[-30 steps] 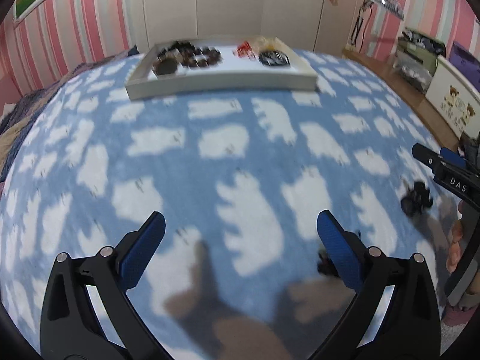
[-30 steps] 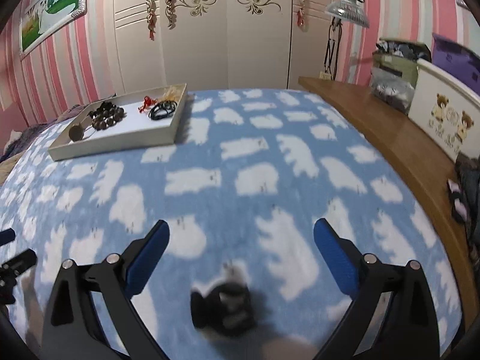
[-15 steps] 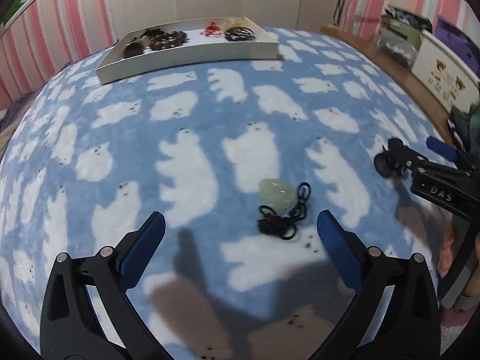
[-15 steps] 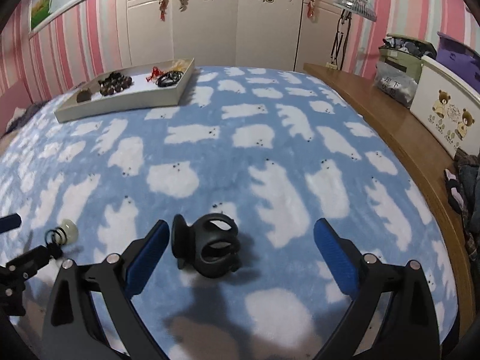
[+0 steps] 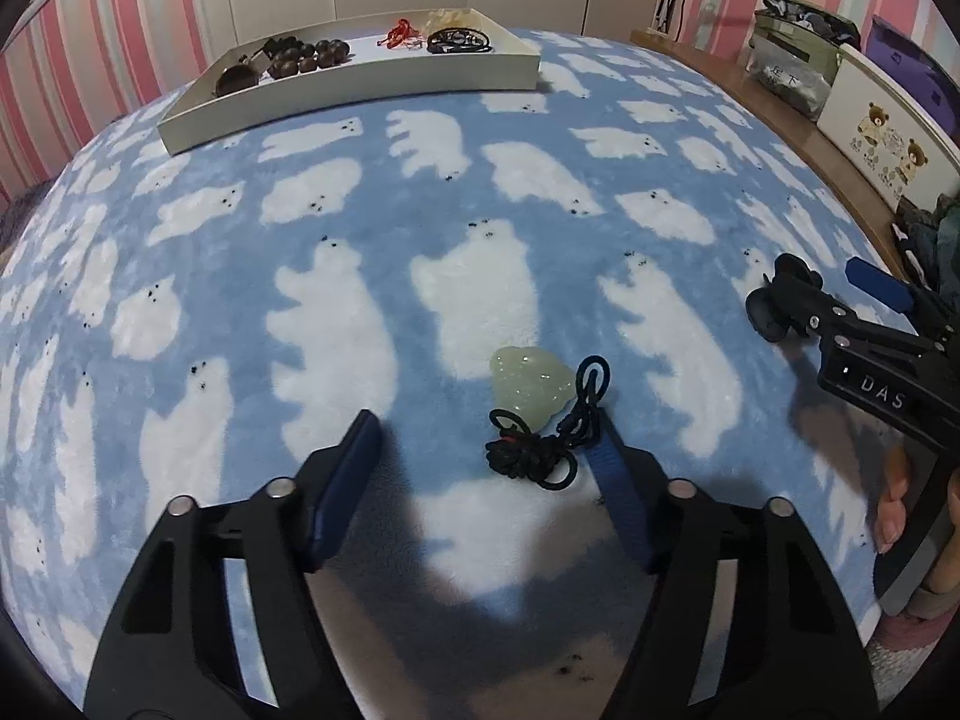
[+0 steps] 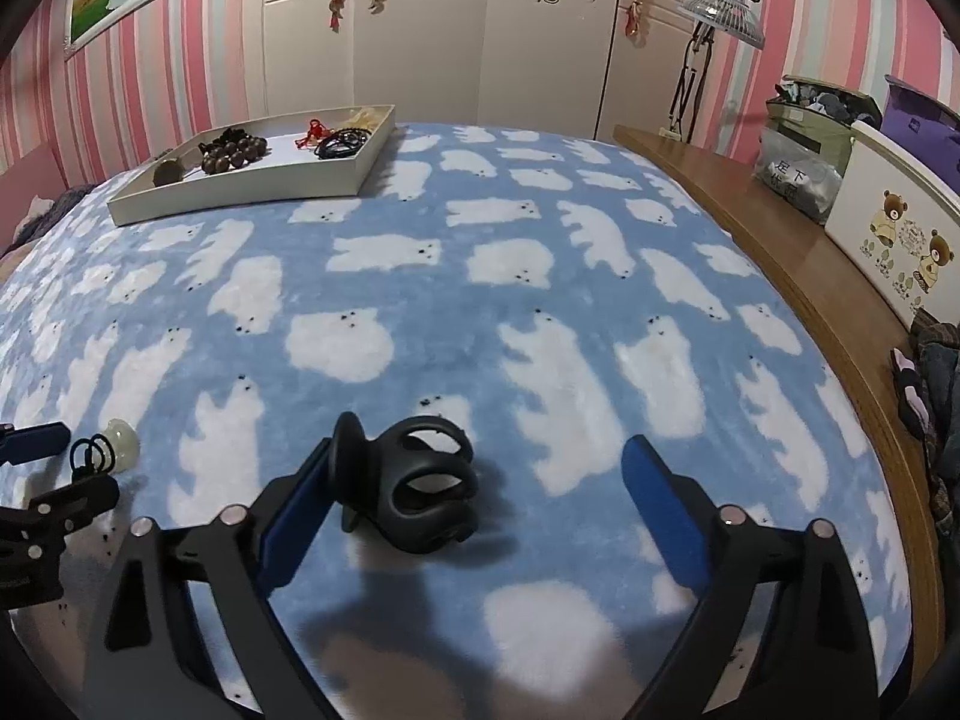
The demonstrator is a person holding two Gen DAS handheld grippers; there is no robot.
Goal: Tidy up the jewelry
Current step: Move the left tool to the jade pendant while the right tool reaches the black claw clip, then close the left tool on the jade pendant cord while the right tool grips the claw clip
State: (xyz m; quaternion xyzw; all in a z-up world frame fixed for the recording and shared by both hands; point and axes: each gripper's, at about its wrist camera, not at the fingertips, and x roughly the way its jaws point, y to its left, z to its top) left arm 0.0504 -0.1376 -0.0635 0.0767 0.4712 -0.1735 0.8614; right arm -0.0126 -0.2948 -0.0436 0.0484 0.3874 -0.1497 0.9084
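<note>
A pale green jade pendant [image 5: 529,376] on a black cord [image 5: 540,443] lies on the blue bear-print blanket. My left gripper [image 5: 486,456] is open, low over the blanket, with the cord just inside its right finger. A black hair claw clip [image 6: 417,483] lies between the open fingers of my right gripper [image 6: 480,489], touching the left finger. The clip [image 5: 780,306] also shows at the right gripper's tip in the left wrist view. The pendant [image 6: 120,437] shows at far left in the right wrist view.
A white tray [image 5: 360,81] at the far side of the bed holds brown beads [image 5: 306,57], a red cord [image 5: 401,36] and a black bracelet [image 5: 459,41]. A wooden ledge [image 6: 798,276] runs along the right with a bear-print box [image 6: 894,228] and bags.
Both grippers have moved down and closer to the blanket. The pendant now lies between the left fingers, which have narrowed. The claw clip now lies between the right fingers, against the left one.
</note>
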